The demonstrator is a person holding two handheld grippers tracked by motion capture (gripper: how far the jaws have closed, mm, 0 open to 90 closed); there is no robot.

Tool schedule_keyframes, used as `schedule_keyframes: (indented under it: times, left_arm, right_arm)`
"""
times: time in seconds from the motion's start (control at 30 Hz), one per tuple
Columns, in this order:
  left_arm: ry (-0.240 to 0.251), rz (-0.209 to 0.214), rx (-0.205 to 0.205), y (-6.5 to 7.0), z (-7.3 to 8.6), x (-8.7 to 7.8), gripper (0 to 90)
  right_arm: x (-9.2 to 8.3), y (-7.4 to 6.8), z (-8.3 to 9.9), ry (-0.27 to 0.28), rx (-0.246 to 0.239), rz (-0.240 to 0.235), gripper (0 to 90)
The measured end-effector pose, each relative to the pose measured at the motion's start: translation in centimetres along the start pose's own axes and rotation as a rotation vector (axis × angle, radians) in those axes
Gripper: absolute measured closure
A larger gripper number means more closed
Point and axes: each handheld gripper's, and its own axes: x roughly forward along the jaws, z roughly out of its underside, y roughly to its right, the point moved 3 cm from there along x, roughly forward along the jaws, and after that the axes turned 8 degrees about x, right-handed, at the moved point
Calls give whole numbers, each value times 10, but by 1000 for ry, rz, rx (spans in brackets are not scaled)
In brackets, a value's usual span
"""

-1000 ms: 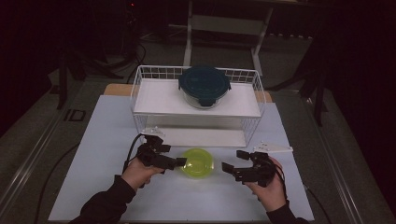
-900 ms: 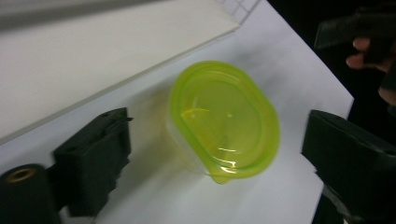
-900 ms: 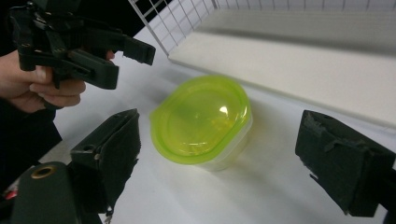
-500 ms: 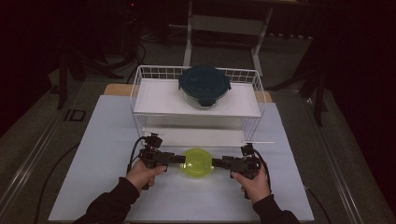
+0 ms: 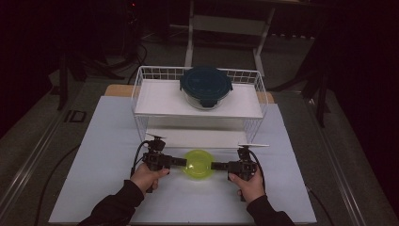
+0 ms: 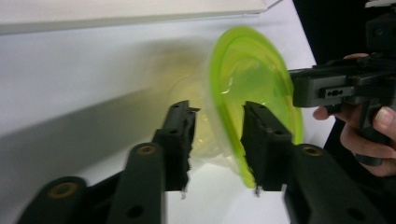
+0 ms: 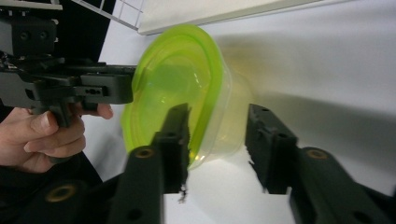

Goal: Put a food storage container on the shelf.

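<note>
- Both grippers have dropped and moved in on the bowl [image 5: 198, 163] since a second ago.
- Left gripper [image 6: 217, 140]: jaws just closing, straddling the bowl's rim.
- Right gripper [image 7: 217, 140]: jaws just closing, half-wide, around its wall.

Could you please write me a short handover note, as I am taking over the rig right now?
Left gripper: fingers straddle the left rim of the round yellow-green translucent plastic container; they have just been closing, firm contact unclear.
Right gripper: fingers straddle the opposite rim, also just closing; one finger stands apart from the wall.
Things: container sits lidded on the white table, before the white wire rack; a round glass container with dark teal lid sits on the top shelf.
Done: both grippers placed.
Left: finish the grip and lift, probably to the rack.
</note>
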Motion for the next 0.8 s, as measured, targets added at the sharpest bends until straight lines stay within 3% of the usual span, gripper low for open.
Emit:
schedule_keyframes:
  times: [0.2,0.43,0.53,0.6,0.8]
  left_arm:
    - [-3,19,-4,3,0,2,726]
    - [-4,41,-25,4,5,1,765]
    - [-9,57,-38,6,8,-2,790]
    - [-17,48,-21,9,10,-3,793]
    - [15,90,-14,17,8,-15,800]
  right_arm:
    - [0,-4,0,-16,2,-22,745]
    - [1,-6,4,-36,7,-45,777]
    - [-2,-12,7,-22,-32,-35,815]
    - [-5,-16,8,-18,-62,-24,819]
    - [-13,-25,9,-5,-71,-41,821]
